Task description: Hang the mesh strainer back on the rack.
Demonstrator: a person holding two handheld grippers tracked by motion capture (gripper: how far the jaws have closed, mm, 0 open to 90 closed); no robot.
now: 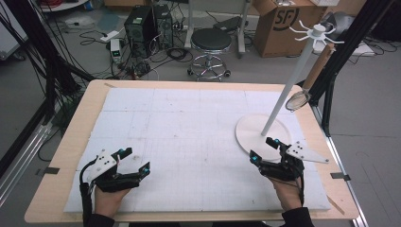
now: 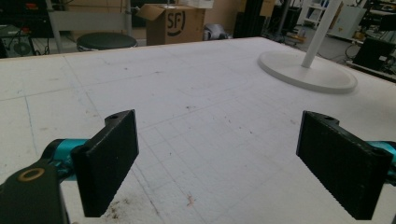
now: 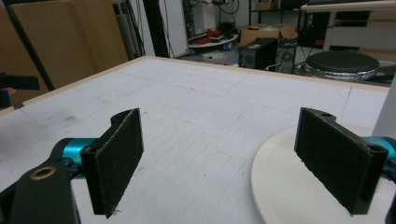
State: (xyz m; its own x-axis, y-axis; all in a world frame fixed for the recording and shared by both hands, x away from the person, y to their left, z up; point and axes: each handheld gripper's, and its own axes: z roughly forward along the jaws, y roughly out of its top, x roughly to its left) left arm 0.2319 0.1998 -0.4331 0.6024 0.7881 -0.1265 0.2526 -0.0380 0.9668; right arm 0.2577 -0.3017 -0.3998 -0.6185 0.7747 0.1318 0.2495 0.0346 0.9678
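Observation:
My left gripper (image 1: 135,159) rests near the table's front left, held in a hand, jaws wide apart with nothing between them; in the left gripper view its black pads (image 2: 112,161) frame bare white board. My right gripper (image 1: 264,149) stands open at the front right, its far jaw over the edge of a white round stand base (image 1: 263,134). From that base a white pole (image 1: 293,78) rises to a hub with several short hook arms (image 1: 316,34). The same base (image 3: 299,186) lies under the right jaw in the right gripper view, and farther off as base (image 2: 308,72) in the left gripper view.
A white gridded foam board (image 1: 189,142) covers the wooden table (image 1: 71,142). A round metal object (image 1: 298,100) sits at the table's far right edge. Beyond the table stand a black stool (image 1: 211,42), a cardboard box (image 1: 283,26), computer towers (image 1: 142,23) and cables.

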